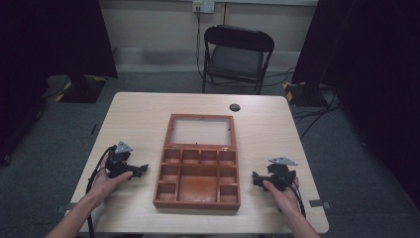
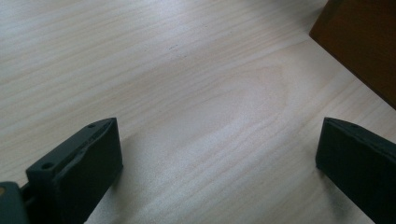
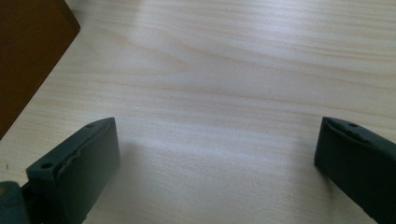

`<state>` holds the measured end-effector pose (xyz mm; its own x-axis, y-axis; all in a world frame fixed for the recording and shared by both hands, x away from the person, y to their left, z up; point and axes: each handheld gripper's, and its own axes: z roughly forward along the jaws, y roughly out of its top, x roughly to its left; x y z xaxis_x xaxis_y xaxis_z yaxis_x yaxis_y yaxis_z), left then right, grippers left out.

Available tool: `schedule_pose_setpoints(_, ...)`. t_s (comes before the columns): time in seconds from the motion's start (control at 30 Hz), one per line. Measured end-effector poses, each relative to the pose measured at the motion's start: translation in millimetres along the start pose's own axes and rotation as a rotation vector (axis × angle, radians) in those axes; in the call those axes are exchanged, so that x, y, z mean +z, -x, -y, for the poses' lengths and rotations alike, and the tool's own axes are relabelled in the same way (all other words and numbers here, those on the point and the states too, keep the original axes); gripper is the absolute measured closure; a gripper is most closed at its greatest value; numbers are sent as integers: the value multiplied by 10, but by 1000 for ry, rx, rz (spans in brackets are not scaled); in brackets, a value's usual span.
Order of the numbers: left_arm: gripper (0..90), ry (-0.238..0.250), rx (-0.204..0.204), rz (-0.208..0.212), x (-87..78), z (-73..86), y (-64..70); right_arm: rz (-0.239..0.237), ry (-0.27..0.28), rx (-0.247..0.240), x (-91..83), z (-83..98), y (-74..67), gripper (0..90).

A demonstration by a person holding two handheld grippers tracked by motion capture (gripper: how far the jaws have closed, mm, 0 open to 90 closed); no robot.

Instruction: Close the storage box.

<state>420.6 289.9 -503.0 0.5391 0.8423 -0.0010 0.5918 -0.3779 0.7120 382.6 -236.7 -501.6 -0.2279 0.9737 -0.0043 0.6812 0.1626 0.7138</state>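
High view shows the reddish-brown wooden compartment box (image 1: pixel 197 182), its glass-panelled lid (image 1: pixel 201 131) lying open toward the far side, at the middle of the pale wooden counter (image 1: pixel 143 114). The left hand-held gripper (image 1: pixel 141 170) and right hand-held gripper (image 1: pixel 255 177) rest on either side of it, each with jaws spread wide and nothing between them. To shut the lid well, I would approach its far edge with both grippers evenly. Bare counter flanks the box; the near edge lies close behind the hands.
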Motion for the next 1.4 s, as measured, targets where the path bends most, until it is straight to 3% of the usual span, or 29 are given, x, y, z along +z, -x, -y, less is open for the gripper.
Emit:
schedule_pose_setpoints(0.13, 14, -20, -3, 0, -4, -35, -5, -1, -1, -1, -1, 0, 1, 0)
schedule_pose_setpoints(0.27, 159, -4, -18, -17, -34, -34, -28, -1, -2, 6, -2, -4, 2, 0)
schedule_pose_setpoints(0.33, 171, -8, -45, -34, -59, -31, -62, -8, -43, 6, -24, -35, 1, 9)
schedule_pose_setpoints(0.43, 171, -22, -73, -38, -85, -36, -74, -50, -56, 1, -59, -70, 9, 131)
schedule_pose_setpoints(0.47, 172, -15, -81, -42, -102, -41, -80, -66, -56, -11, -73, -90, 13, 190)
schedule_pose_setpoints(0.53, 185, -9, -93, -41, -124, -56, -86, -81, -35, -40, -104, -133, 3, 121)
schedule_pose_setpoints(0.6, 219, -32, -89, -39, -131, -78, -98, -73, -32, -62, -112, -146, -13, 175)
schedule_pose_setpoints(0.67, 222, -41, -111, -13, -149, -100, -126, -88, -52, -92, -104, -144, -28, 143)
schedule_pose_setpoints(0.73, 224, -35, -139, -12, -165, -116, -128, -91, -85, -99, -83, -138, -42, 192)
schedule_pose_setpoints(0.8, 229, -9, -160, -10, -205, -145, -126, -123, -75, -87, -83, -165, -50, 182)
schedule_pose_setpoints(0.83, 235, -9, -160, -10, -205, -145, -126, -116, -68, -95, -89, -193, -53, 182)
schedule_pose_setpoints(0.87, 237, -34, -120, -18, -244, -214, -124, -120, -58, -98, -97, -227, -52, 181)
schedule_pose_setpoints(1.0, 241, 52, -133, -16, -314, -309, -76, -119, -27, -94, -110, -346, -37, 179)
schedule_pose_setpoints(1.07, 244, 41, -123, 0, -325, -340, -51, -153, -36, -95, -104, -399, -38, 176)
schedule_pose_setpoints(1.13, 243, 11, -78, 4, -341, -411, -27, -166, -23, -83, -112, -446, -30, 185)
schedule_pose_setpoints(1.23, 249, 63, -93, 1, -371, -476, -9, -179, -8, -67, -124, -524, 1, 181)
schedule_pose_setpoints(1.33, 247, 50, -86, 33, -371, -569, -8, -185, -7, -44, -142, -616, 29, 186)
schedule_pose_setpoints(1.4, 255, 73, -82, 23, -383, -622, 3, -190, -3, -36, -152, -683, 37, 187)
